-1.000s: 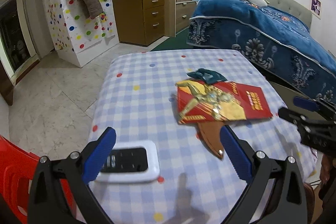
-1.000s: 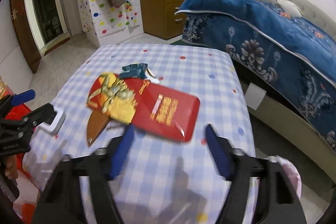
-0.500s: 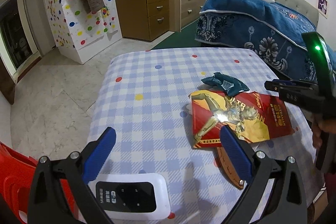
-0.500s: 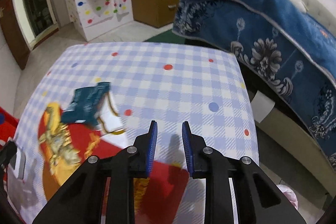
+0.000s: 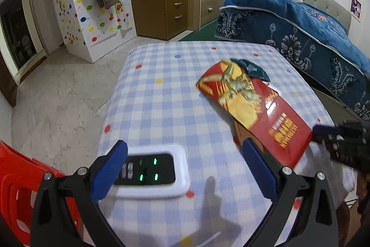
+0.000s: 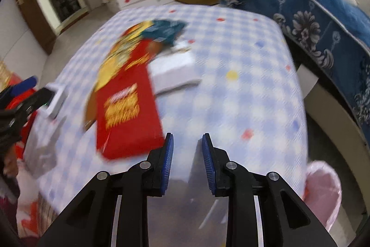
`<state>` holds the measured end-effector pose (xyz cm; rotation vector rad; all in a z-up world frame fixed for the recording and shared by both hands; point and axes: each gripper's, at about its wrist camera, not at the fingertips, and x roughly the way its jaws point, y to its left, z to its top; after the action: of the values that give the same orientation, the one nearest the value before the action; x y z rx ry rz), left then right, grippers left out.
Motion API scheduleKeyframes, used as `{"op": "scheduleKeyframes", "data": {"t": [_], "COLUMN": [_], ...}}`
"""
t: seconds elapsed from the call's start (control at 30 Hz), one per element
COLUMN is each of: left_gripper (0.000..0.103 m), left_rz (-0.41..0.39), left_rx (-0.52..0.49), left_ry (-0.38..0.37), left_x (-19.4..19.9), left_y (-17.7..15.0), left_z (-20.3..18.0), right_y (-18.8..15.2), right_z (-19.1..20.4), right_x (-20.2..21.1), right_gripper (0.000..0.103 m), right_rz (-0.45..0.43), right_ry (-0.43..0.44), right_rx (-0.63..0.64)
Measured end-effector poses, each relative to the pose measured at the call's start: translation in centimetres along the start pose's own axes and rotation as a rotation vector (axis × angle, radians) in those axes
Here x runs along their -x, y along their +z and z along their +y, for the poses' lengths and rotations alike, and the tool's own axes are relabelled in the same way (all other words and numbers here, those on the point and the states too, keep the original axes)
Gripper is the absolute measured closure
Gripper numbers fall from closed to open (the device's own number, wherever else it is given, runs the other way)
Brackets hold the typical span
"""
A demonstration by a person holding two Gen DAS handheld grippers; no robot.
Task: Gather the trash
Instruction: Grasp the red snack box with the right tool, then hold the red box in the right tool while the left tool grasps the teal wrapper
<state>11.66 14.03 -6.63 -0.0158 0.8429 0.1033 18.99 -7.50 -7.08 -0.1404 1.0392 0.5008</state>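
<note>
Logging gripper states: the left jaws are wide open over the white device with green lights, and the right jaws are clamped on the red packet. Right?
Not quite. The right gripper holds nothing: the right wrist view shows its jaws slightly apart beside the red packet. The left gripper is open over the white device.

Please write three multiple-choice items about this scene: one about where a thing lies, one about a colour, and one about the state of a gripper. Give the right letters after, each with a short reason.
1. Where does the white device with green lights lie?
A. on the checked tablecloth, between the fingers of the left gripper as the left wrist view shows it
B. on the bed
C. on the floor

2. What is the main colour of the large flat packet?
A. green
B. red
C. white

3. How does the left gripper stand?
A. shut on the packet
B. shut on nothing
C. open, holding nothing

Answers:
1 A: it rests on the tablecloth near the table's close edge.
2 B: its surface is red with yellow print.
3 C: its blue fingers stand wide apart, with nothing gripped.
</note>
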Motion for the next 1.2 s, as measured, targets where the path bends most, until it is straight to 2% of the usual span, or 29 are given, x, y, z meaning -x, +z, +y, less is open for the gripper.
{"op": "scheduleKeyframes", "data": {"t": [0.07, 0.13, 0.17, 0.23, 0.27, 0.3, 0.37, 0.5, 0.63, 0.83, 0.93, 0.97, 1.07, 1.2], "left_gripper": [0.007, 0.007, 0.007, 0.007, 0.007, 0.007, 0.007, 0.007, 0.007, 0.007, 0.007, 0.007, 0.007, 0.007], "left_rz": [0.001, -0.003, -0.008, -0.02, -0.024, -0.027, -0.029, -0.023, -0.017, -0.009, -0.006, -0.006, -0.005, -0.009], "left_rx": [0.002, 0.006, 0.009, 0.013, 0.015, 0.017, 0.023, 0.039, 0.049, 0.053, 0.052, 0.05, 0.051, 0.051], "left_ry": [0.007, 0.011, 0.013, 0.019, 0.022, 0.024, 0.025, 0.024, 0.021, 0.01, 0.007, 0.008, 0.013, 0.024], "left_x": [0.6, 1.2, 1.6, 2.3, 2.6, 2.7, 2.9, 2.9, 2.8, 2.5, 2.4, 2.3, 2.4, 2.7], "left_y": [-0.6, -0.9, -1.0, -1.2, -1.3, -1.3, -1.4, -1.7, -2.1, -2.2, -2.2, -2.2, -2.2, -2.2], "left_z": [0.2, 0.5, 0.7, 1.0, 1.1, 1.2, 1.5, 2.1, 2.5, 2.5, 2.4, 2.3, 2.3, 2.5], "right_y": [-0.8, -1.2, -1.1, -0.7, -0.4, -0.2, 0.4, 1.4, 1.4, 1.6, 1.6, 1.7, 1.2, 0.7], "right_z": [1.2, 2.4, 2.7, 3.2, 3.5, 3.9, 4.6, 6.4, 8.3, 8.4, 8.2, 8.3, 8.7, 8.4], "right_x": [0.5, 1.5, 1.9, 2.9, 3.5, 3.8, 4.0, 1.9, -0.3, -2.2, -2.5, -2.4, -1.9, 0.4], "right_gripper": [0.075, 0.075, 0.069, 0.049, 0.035, 0.026, 0.017, 0.015, 0.015, 0.015, 0.019, 0.024, 0.025, 0.029], "right_rz": [0.003, -0.022, -0.04, -0.079, -0.107, -0.127, -0.146, -0.106, -0.053, -0.017, -0.041, -0.047, -0.073, -0.138], "right_ry": [0.024, -0.019, -0.037, -0.049, -0.052, -0.051, -0.034, -0.033, -0.078, -0.102, -0.11, -0.093, -0.106, -0.022], "right_rx": [0.013, 0.049, 0.058, 0.064, 0.069, 0.076, 0.097, 0.161, 0.249, 0.267, 0.262, 0.261, 0.279, 0.253]}}
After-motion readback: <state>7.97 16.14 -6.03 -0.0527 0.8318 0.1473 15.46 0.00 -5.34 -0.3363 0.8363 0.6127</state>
